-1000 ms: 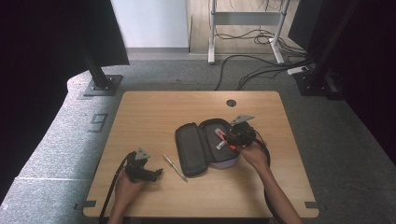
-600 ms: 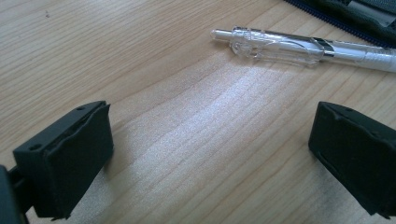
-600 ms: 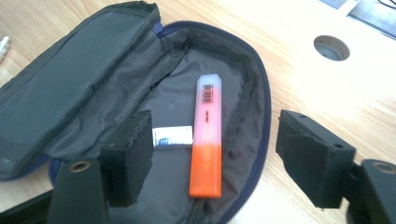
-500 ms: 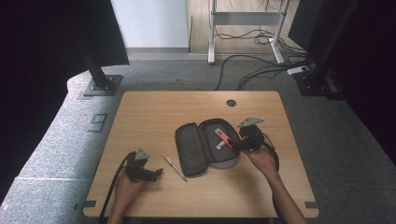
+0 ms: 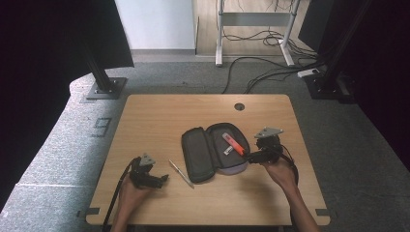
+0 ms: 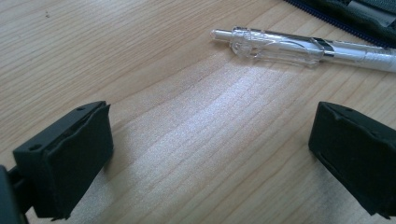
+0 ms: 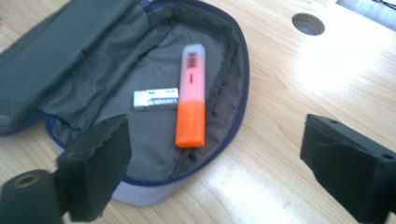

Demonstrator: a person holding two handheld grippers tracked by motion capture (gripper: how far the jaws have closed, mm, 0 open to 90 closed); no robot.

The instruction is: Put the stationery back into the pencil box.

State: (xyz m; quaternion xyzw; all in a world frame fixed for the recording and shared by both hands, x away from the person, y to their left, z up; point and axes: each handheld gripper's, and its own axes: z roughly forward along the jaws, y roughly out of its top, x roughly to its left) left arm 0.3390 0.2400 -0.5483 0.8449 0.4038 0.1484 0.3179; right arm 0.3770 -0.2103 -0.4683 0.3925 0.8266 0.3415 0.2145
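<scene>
Pencil case (image 5: 212, 152): it lies open near the middle of the worktop (image 5: 159, 116), the lid half folded out to the left, the tray half on the right.
Highlighter (image 7: 191, 95): orange, it lies inside the tray half, along its length, the cap end toward the near rim.
Eraser (image 7: 156, 99): small and white, just left of the highlighter in the right gripper view, also inside the tray.
Pen (image 6: 299, 46): clear body, it lies on the bare wood, just left of the case and outside it.
Right claw (image 5: 251, 156): it is at the right rim of the case; its jaws have just been opening and now stand wide apart, with nothing between them. The highlighter rests free in the tray.
Left claw (image 6: 215, 154): jaws apart and empty, low over the wood, the pen a little beyond the tips.
Step in hand: I judge that the highlighter is now put away and the pen is the next thing to pack.
How to do it well: bring the left claw forward so the pen barrel sits across both pads, near its middle, then close gently, because the smooth round barrel may roll or slip out.
Also: lift before moving sideways, so the tip does not catch the zipper edge, and keep the right claw away from the tray.
</scene>
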